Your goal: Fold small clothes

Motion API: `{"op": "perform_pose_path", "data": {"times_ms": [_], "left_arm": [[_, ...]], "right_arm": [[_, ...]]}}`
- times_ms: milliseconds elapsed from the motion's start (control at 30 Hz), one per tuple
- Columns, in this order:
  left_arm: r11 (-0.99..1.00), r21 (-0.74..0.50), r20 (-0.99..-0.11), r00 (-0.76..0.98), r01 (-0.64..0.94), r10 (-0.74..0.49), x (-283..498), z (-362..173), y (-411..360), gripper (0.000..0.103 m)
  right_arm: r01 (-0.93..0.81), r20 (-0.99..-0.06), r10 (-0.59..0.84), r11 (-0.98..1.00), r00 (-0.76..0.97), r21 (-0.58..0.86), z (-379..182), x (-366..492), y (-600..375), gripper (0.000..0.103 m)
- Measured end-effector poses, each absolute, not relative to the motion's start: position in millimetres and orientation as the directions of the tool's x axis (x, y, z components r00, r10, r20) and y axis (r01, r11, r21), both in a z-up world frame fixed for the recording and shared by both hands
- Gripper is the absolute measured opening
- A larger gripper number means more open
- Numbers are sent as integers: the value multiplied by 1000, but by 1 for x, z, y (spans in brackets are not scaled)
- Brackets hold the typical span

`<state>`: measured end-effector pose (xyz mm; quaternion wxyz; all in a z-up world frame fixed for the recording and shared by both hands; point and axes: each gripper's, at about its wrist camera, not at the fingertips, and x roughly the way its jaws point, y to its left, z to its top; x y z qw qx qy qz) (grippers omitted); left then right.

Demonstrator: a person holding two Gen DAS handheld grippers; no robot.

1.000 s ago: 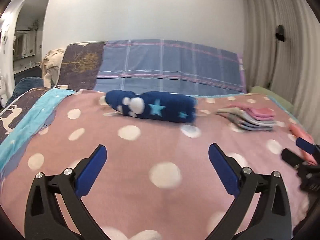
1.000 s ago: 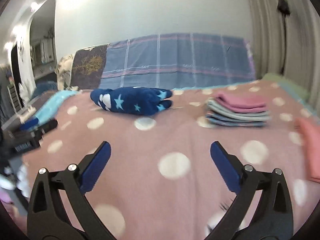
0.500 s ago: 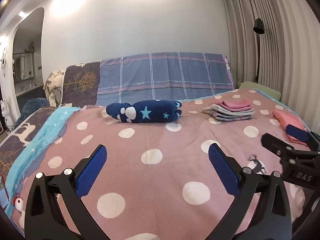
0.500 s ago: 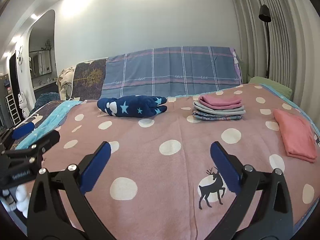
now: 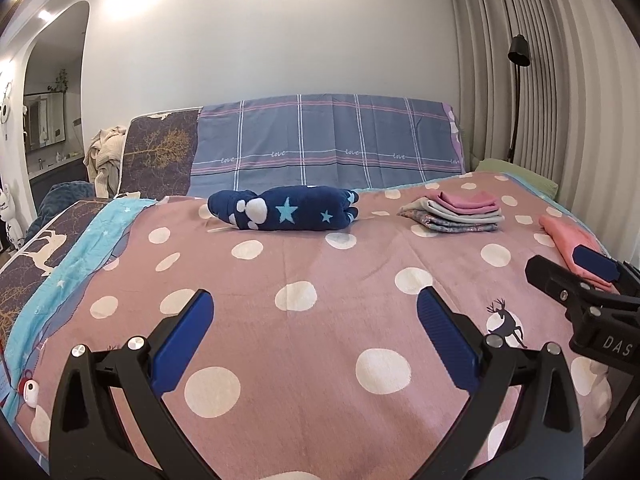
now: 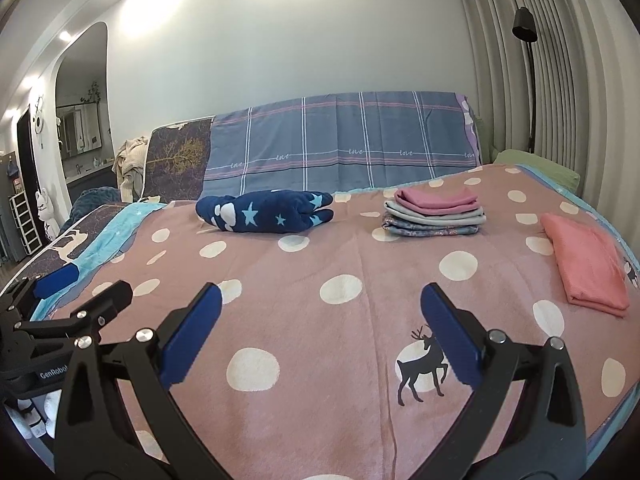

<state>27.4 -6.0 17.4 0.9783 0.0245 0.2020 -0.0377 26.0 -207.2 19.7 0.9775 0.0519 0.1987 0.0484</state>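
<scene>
Both claws pulled back and up vs 1 s ago, more of the bed in view. Left claw [image 5: 310,320] and right claw [image 6: 320,314] wide open, holding nothing, over the dotted blanket [image 6: 340,320]. Salmon cloth [image 6: 586,264] lies folded, right of the right claw. Folded stack [image 6: 434,214] farther back; navy star bundle [image 5: 286,214] left of it, well apart from both claws.

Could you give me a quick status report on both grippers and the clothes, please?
Left hand-held gripper and right hand-held gripper open, empty, above the blanket. Coral garment lies folded, apart from the folded stack. Nothing in the way.
</scene>
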Motion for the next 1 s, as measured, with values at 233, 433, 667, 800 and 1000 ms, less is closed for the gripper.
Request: {"op": "perform_pose_path", "data": {"times_ms": [233, 433, 667, 800, 1000], "left_arm": [[996, 32, -406, 912, 79, -59, 31, 13, -7, 102], [996, 34, -411, 909, 85, -63, 33, 10, -10, 102], [995, 37, -416, 907, 88, -64, 34, 9, -11, 102], [995, 38, -422, 905, 88, -64, 35, 8, -11, 102], [995, 39, -431, 900, 94, -68, 35, 5, -14, 102]], "right_arm": [[-73, -394, 118, 989, 912, 128, 18, 29, -208, 101], [-73, -397, 114, 990, 911, 117, 17, 30, -205, 101], [-76, -391, 110, 992, 914, 101, 16, 29, -200, 101], [-74, -399, 109, 992, 911, 101, 15, 31, -201, 101], [-69, -403, 107, 992, 909, 108, 14, 32, -204, 101]]}}
